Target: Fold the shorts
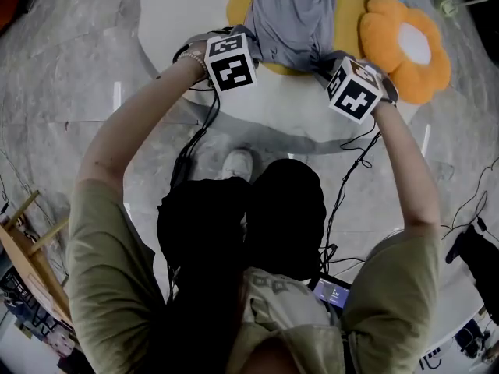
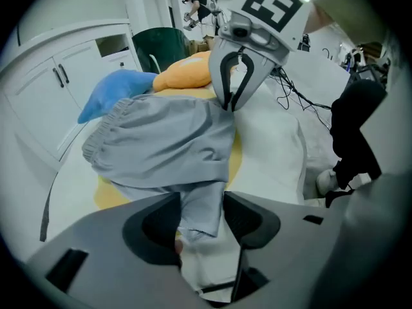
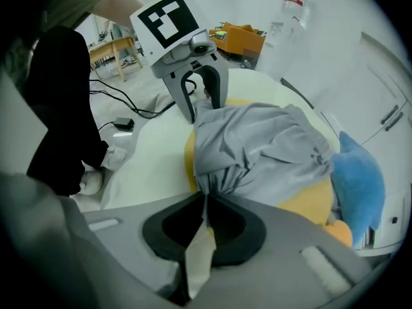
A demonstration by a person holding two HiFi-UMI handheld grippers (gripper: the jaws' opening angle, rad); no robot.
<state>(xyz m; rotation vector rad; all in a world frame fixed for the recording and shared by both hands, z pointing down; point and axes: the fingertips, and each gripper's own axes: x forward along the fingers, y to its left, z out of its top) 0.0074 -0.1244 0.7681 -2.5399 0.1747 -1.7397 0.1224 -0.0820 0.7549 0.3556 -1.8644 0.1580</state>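
Two hand-held grippers are set at the near edge of a pair of grey shorts (image 1: 292, 14), one at each leg hem. The shorts are laid flat on a yellow mat (image 1: 238, 2) on a round white bench (image 1: 175, 14), with the waistband on the far side from the person.

Left hand-held gripper (image 2: 203, 211): pointed steeply down at the left leg. Jaws are seen partly apart. The leg hem lies flat between them and is not bunched; no firm pinch is seen.

Right hand-held gripper (image 3: 206, 201): jaws are closed together on the right leg hem. The cloth is gathered into tight pleats at the pinch point.

Each gripper is seen from the other's camera, standing at the opposite leg corner with its tips at the cloth.

An orange flower-shaped cushion (image 1: 405, 45) lies just beside the mat, on the right gripper's side. A blue cushion (image 2: 112, 92) is seen past the waistband. A clear bottle (image 3: 293, 5) is seen beyond the bench. Black cables (image 1: 199, 139) trail down from both grippers toward the floor.
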